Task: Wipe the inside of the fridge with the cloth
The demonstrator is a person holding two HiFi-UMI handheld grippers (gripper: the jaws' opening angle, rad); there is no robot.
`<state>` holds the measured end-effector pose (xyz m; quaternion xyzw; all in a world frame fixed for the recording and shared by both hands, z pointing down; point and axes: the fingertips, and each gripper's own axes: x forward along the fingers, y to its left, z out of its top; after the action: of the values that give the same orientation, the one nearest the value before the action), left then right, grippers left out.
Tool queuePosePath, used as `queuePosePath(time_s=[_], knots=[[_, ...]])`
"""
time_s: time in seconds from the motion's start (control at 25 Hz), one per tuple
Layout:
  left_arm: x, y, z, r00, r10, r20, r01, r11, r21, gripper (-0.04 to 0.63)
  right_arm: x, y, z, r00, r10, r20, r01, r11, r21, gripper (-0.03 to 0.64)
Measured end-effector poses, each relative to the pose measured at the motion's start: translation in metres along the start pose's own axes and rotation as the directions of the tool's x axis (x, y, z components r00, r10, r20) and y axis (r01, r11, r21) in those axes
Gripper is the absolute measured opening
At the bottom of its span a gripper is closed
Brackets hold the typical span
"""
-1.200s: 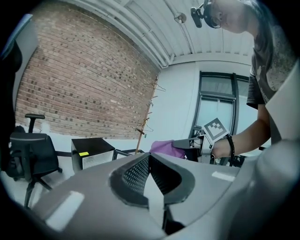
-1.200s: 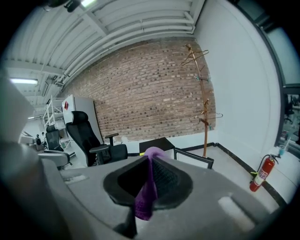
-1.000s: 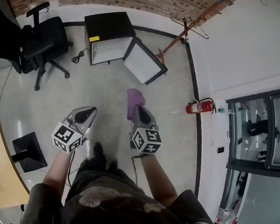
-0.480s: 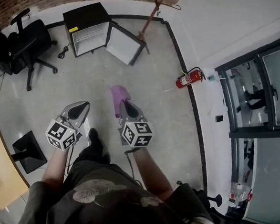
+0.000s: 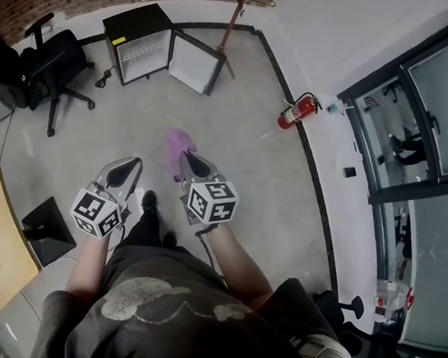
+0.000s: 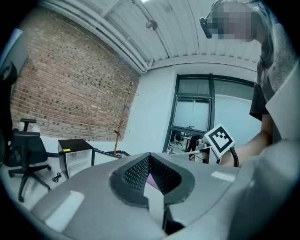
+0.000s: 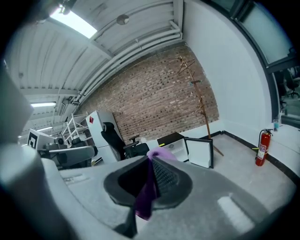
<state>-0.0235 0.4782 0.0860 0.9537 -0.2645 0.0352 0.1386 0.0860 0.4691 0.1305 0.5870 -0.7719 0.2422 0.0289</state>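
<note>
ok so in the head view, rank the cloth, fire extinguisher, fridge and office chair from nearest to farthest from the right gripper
1. Purple cloth: held by the right gripper, jaws shut on it.
2. Fire extinguisher, by the wall on the right, and the open fridge, ahead to the left: too close to call.
3. Office chair: far left, beyond the fridge.

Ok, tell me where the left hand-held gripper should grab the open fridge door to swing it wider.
Grip the fridge door by its free edge, farthest from the fridge, coming from the open front. The door stands upright and swung out, so that thin edge offers two flat faces to pinch. The left hand-held gripper is empty; the right hand-held gripper holds the cloth.
</note>
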Motion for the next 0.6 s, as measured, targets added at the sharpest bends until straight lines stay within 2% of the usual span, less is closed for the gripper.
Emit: queuePosePath(time_s=[0.24,0.4,0.6], knots=[[-0.023,-0.006,-0.003,0.999,0.032,0.009,-0.032,0.999,-0.011,0.017,-0.007,0.015,-0.006,1.000,0.007,-0.024,-0.008,1.000,-0.030,0.009],[-0.030,0.005,-0.005,0.999,0.046,0.001,-0.046,0.999,-0.023,0.017,0.001,0.021,-0.003,1.000,-0.002,-0.025,0.001,0.999,-0.043,0.009],[-0.028,0.022,0.012,0.998,0.051,0.025,-0.051,0.999,-0.002,0.018,0.019,0.028,0.014,1.000,0.012,-0.013,-0.013,0.997,-0.070,0.009]])
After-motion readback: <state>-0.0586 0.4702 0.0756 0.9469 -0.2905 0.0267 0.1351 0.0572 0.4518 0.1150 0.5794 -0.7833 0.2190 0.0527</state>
